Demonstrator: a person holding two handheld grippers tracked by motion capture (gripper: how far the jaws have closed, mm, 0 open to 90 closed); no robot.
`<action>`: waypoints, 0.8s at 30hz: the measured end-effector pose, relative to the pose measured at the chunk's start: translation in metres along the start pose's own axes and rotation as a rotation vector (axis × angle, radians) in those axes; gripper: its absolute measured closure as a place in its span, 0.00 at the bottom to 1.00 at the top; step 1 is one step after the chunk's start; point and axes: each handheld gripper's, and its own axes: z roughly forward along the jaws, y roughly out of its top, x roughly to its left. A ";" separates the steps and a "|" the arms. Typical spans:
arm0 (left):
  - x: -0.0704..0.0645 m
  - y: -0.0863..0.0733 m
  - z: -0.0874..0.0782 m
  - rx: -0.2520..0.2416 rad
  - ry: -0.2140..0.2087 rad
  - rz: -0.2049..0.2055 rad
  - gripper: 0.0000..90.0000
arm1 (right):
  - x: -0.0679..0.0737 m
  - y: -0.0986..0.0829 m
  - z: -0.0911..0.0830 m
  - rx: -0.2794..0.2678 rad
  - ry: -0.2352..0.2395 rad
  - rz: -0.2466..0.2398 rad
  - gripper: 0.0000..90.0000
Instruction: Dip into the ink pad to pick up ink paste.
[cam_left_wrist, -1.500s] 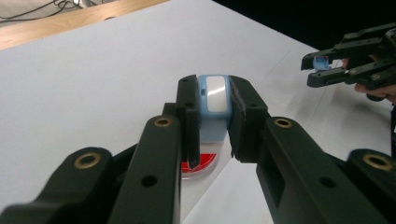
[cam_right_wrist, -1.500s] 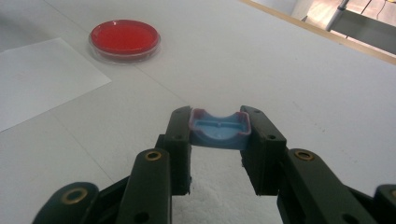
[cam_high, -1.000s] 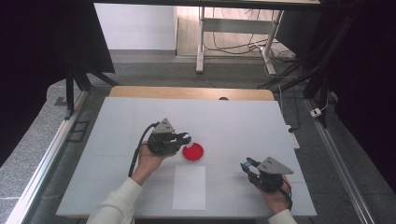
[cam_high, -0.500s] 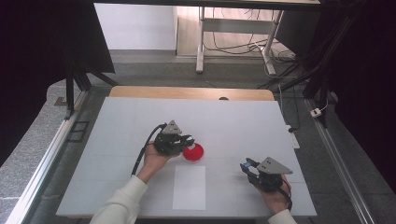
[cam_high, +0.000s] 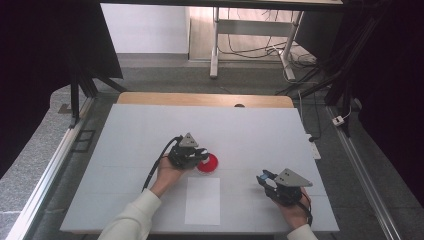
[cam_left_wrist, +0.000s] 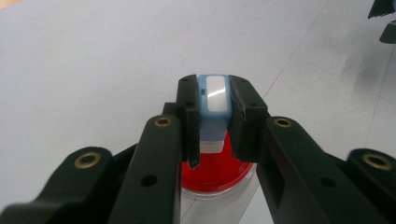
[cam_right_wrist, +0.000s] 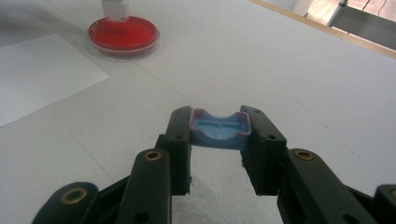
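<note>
At a white table (cam_high: 150, 125), the left gripper (cam_high: 200, 155) has its 2 black jaws closed narrowly on a small white block with a pale blue cap-like top (cam_left_wrist: 213, 109). In the left gripper view the block stands upright between the jaws, its lower white end over the shallow round clear dish of red liquid (cam_left_wrist: 212, 172); whether it touches the liquid cannot be told. From above, that gripper sits just left of the dish (cam_high: 209, 164), near the middle of the table and a little toward its near edge, with the person's left hand (cam_high: 167, 175) behind it.

The right gripper (cam_high: 264, 179) rests near the table's near right corner, well apart from the dish. Its 2 jaws are also drawn in to a narrow gap, pinching a small blue plastic cap with a pinkish rim (cam_right_wrist: 218, 128) by its 2 sides, the hollow face turned up toward the camera. In the right gripper view the red dish (cam_right_wrist: 123, 33) lies far off at upper left with the white block (cam_right_wrist: 115, 8) standing over it.

A blank white sheet of paper (cam_high: 202, 200) lies flat by the near edge, between the 2 hands and just in front of the dish.
</note>
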 end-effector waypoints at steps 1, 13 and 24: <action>0.000 0.000 0.000 0.002 0.001 0.001 0.84 | 0.000 0.000 0.000 -0.003 0.000 -0.001 0.72; 0.000 -0.001 0.004 0.036 0.014 0.011 0.84 | 0.001 0.000 -0.001 0.003 -0.005 -0.008 0.72; -0.002 -0.002 0.009 0.054 0.019 0.016 0.84 | 0.001 0.000 -0.001 0.008 -0.010 -0.010 0.72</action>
